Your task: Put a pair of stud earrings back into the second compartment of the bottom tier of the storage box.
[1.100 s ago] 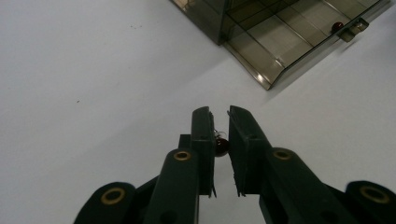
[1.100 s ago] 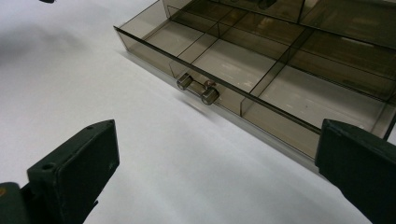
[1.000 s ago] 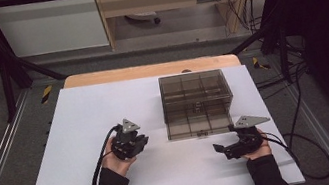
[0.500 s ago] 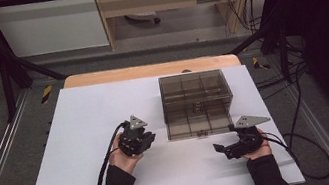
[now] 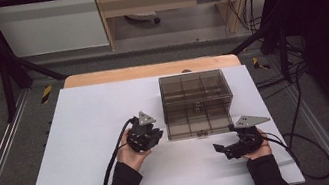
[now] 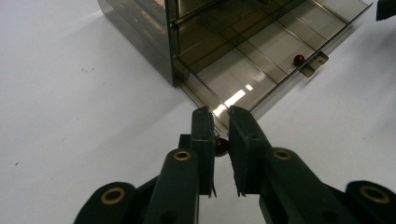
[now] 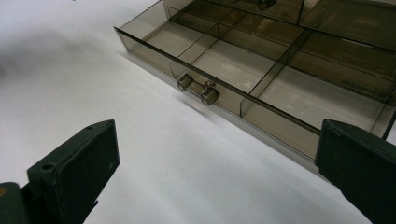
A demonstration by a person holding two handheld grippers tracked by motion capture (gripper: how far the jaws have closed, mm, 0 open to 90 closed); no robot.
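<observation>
A dim workroom with black frame posts and a pale cabinet at the back is seen around a white tabletop [image 5: 83, 136], which is laid over a wooden board [image 5: 148, 70]. On the right half of the tabletop a smoke-tinted plastic drawer box [image 5: 196, 95] is set, and its bottom drawer [image 6: 261, 56] is pulled out toward the person; the drawer is split into compartments, and a small handle [image 7: 198, 90] is fixed to the middle of its front wall. The left gripper [image 5: 145, 137] is held just beside the drawer's left front corner, and its jaws are clenched on a small dark red bead [image 6: 221, 145], which is kept just above the tabletop and outside the drawer. The right gripper [image 5: 235, 147] is held near the drawer's right front corner, apart from it, with its jaws spread wide and nothing between them. A second red bead [image 6: 299, 59] is seen inside the drawer, in the compartment just behind the handle.
</observation>
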